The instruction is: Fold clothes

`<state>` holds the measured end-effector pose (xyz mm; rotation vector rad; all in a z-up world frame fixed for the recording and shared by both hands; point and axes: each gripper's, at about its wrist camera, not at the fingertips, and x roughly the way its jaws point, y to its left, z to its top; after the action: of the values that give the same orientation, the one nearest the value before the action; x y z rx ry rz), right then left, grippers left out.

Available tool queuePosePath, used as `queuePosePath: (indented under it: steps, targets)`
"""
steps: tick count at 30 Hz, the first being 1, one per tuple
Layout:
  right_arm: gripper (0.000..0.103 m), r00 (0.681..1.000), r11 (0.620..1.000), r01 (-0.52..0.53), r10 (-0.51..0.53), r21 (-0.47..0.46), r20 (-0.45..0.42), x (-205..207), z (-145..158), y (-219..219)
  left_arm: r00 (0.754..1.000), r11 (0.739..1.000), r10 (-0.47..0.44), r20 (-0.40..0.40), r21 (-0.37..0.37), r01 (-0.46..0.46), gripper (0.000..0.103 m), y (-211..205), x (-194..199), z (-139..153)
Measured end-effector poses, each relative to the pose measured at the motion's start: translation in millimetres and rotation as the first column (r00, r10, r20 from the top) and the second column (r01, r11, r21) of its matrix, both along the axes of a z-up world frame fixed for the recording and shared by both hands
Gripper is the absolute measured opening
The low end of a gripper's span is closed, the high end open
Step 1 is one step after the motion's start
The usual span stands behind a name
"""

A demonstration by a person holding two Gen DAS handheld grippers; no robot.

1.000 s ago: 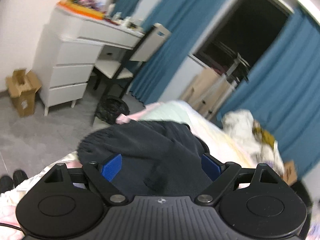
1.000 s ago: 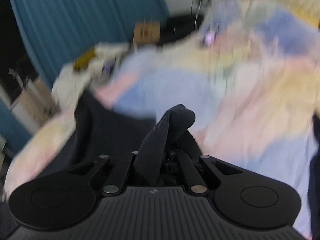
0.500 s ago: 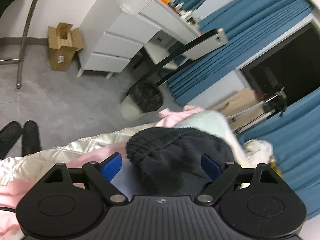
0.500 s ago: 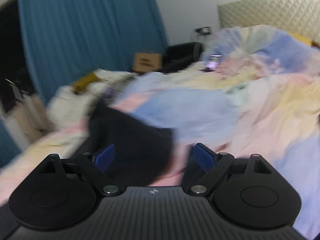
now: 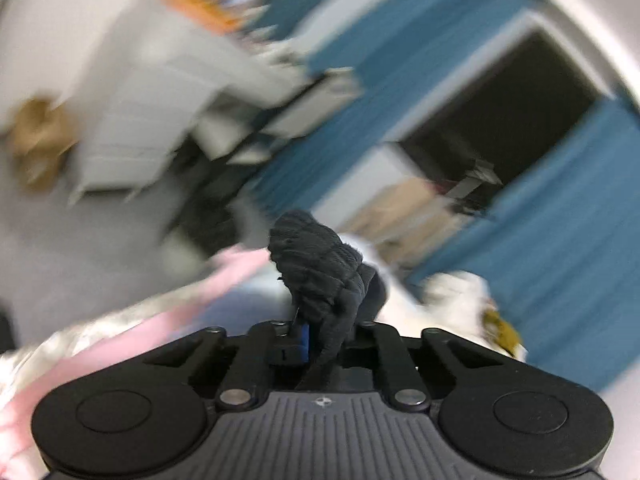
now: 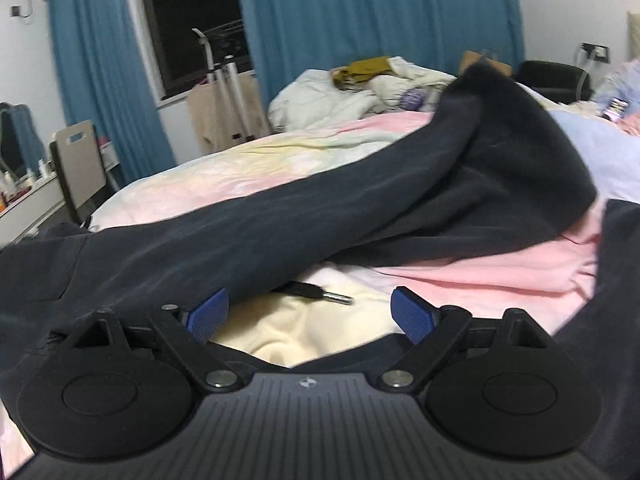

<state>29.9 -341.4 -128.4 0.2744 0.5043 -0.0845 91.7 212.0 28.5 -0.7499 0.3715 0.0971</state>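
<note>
My left gripper [image 5: 326, 330] is shut on a ribbed cuff of the dark garment [image 5: 318, 266], which bunches up between its fingers; this view is heavily blurred. In the right wrist view the same dark garment [image 6: 360, 208] stretches across the pastel bedspread [image 6: 248, 160], lifted into a peak at the upper right. My right gripper [image 6: 310, 314] is open low over the bed, its blue pads apart with nothing between them. Its left pad [image 6: 208, 314] sits right at the garment's lower edge. A cord end with a metal tip [image 6: 320, 294] pokes out from under the cloth.
A heap of white and mustard clothes [image 6: 360, 84] lies at the far side of the bed. Blue curtains [image 6: 360, 12], a dark window, a drying rack [image 6: 218, 76], a chair [image 6: 78, 164] and a white dresser [image 5: 152, 92] stand around the bed.
The left gripper closed on the dark cuff and swung fast. The right gripper let go of the cloth earlier, stayed open, and turned toward the window side, low over the bed.
</note>
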Motion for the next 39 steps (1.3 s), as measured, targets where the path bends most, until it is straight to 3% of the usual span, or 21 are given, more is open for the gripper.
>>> queuePosePath:
  steps: [5, 10, 14, 18, 21, 23, 25, 29, 31, 32, 35, 39]
  targets:
    - [0.090, 1.000, 1.000, 0.022, -0.023, 0.018, 0.019, 7, -3, -7, 0.987, 0.980, -0.158, 0.018, 0.127, 0.155, 0.011, -87, 66, 25]
    - [0.090, 0.993, 0.991, 0.118, -0.120, 0.064, 0.023, 12, -12, -30, 0.946, 0.915, -0.323, -0.012, 0.252, 0.315, 0.012, -188, 145, 44]
    - [0.090, 0.983, 0.981, 0.180, -0.182, 0.074, 0.015, 21, -26, -47, 0.905, 0.865, -0.401, -0.143, 0.265, 0.426, 0.016, -256, 189, -5]
    - [0.090, 0.981, 0.977, 0.196, -0.194, 0.085, -0.027, 34, -46, -58, 0.845, 0.812, -0.454, -0.281, 0.261, 0.523, 0.024, -297, 214, -50]
    - [0.090, 0.981, 0.976, 0.194, -0.191, 0.098, -0.047, 37, -54, -62, 0.822, 0.765, -0.488, -0.295, 0.309, 0.565, 0.041, -302, 212, -56]
    - [0.090, 0.981, 0.976, 0.191, -0.186, 0.104, -0.055, 37, -55, -62, 0.794, 0.731, -0.552, -0.254, 0.311, 0.607, 0.070, -301, 202, -46]
    - [0.090, 0.981, 0.975, 0.192, -0.187, 0.112, -0.058, 36, -55, -63, 0.783, 0.720, -0.592, -0.192, 0.310, 0.620, 0.084, -286, 186, -32]
    - [0.090, 0.981, 0.972, 0.190, -0.184, 0.138, -0.058, 28, -48, -60, 0.769, 0.740, -0.639, 0.012, 0.284, 0.610, 0.101, -230, 146, 12]
    - [0.091, 0.982, 0.971, 0.185, -0.179, 0.153, -0.055, 23, -43, -57, 0.786, 0.771, -0.613, 0.084, 0.280, 0.571, 0.102, -194, 128, 29]
    - [0.091, 0.984, 0.972, 0.178, -0.172, 0.151, -0.052, 22, -42, -56, 0.808, 0.796, -0.581, 0.101, 0.276, 0.538, 0.103, -175, 123, 34]
    - [0.091, 0.987, 0.976, 0.159, -0.153, 0.149, -0.047, 21, -38, -51, 0.885, 0.864, -0.462, 0.059, 0.256, 0.434, 0.102, -125, 132, 24]
    - [0.092, 0.987, 0.976, 0.154, -0.147, 0.152, -0.060, 25, -38, -51, 0.863, 0.852, -0.503, 0.041, 0.190, 0.487, 0.099, -113, 148, 3]
